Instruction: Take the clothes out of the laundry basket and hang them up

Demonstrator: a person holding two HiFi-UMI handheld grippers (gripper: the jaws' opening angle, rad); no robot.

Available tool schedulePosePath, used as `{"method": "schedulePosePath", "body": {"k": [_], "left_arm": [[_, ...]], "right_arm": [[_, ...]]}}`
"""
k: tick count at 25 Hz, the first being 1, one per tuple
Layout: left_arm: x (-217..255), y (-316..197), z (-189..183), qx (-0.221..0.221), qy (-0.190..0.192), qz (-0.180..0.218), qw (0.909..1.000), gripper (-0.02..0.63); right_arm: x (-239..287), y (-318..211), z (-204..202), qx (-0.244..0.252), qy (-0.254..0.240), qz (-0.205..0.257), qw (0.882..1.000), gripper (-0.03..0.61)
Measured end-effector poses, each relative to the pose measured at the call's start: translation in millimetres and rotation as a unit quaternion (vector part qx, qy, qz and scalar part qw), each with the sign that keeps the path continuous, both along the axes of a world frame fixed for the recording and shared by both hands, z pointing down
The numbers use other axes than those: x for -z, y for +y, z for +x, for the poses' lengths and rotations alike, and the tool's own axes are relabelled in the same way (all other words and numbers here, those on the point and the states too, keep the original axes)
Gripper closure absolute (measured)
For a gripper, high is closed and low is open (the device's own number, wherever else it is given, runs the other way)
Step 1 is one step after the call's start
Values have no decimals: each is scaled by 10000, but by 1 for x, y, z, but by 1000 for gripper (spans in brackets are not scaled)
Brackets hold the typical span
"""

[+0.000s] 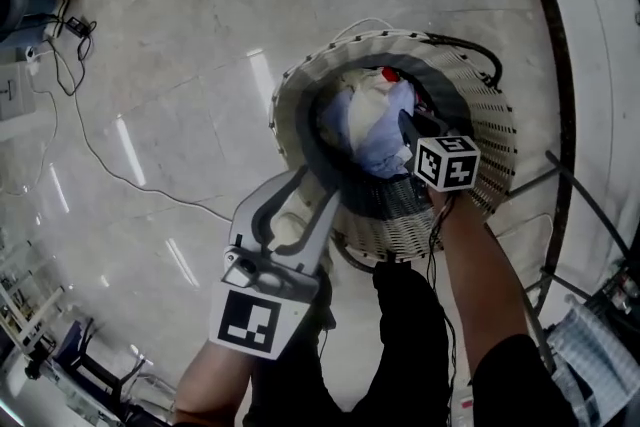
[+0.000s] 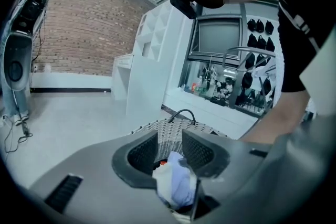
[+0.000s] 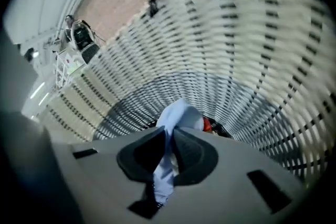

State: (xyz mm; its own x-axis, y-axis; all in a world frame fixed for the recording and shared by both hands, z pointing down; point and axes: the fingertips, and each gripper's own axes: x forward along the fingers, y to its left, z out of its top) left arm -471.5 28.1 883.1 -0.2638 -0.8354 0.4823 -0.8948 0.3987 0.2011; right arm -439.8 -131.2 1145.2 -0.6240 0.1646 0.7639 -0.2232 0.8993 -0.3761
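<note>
A glossy pale tile floor (image 1: 180,65) runs under everything, with a thin cable (image 1: 100,155) trailing across it. In the left gripper view a brick wall (image 2: 79,23) stands behind.

A blue garment (image 3: 178,115) lies in the wicker basket (image 1: 490,125), on top of the pile. One fold of it is drawn up between the jaws of the right gripper (image 3: 169,147). Those jaws are closed tight on the cloth, and the gripper reaches down inside the basket. Beside the blue piece lie a cream garment (image 1: 365,110) and something red (image 1: 390,74).

The left gripper (image 1: 315,190) hangs at the basket's near rim. Its jaws stand apart and hold nothing; the clothes show through the gap, farther off.
</note>
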Motion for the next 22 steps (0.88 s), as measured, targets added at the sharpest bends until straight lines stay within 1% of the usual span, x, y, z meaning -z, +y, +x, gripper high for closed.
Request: {"method": "schedulePosePath", "body": {"k": [6, 11, 17, 22], "left_arm": [[52, -2, 7, 94, 167, 203, 9996, 479], [96, -6, 13, 130, 262, 353, 9989, 479], [137, -9, 21, 162, 304, 313, 9989, 479], [170, -23, 22, 56, 281, 280, 9992, 479]], "right_arm": [[79, 24, 6, 475, -381, 146, 9980, 545], [155, 38, 12, 769, -764, 266, 9938, 546], [245, 43, 26, 901, -1161, 359, 9885, 547], [321, 45, 29, 988, -1511, 353, 9829, 548]]}}
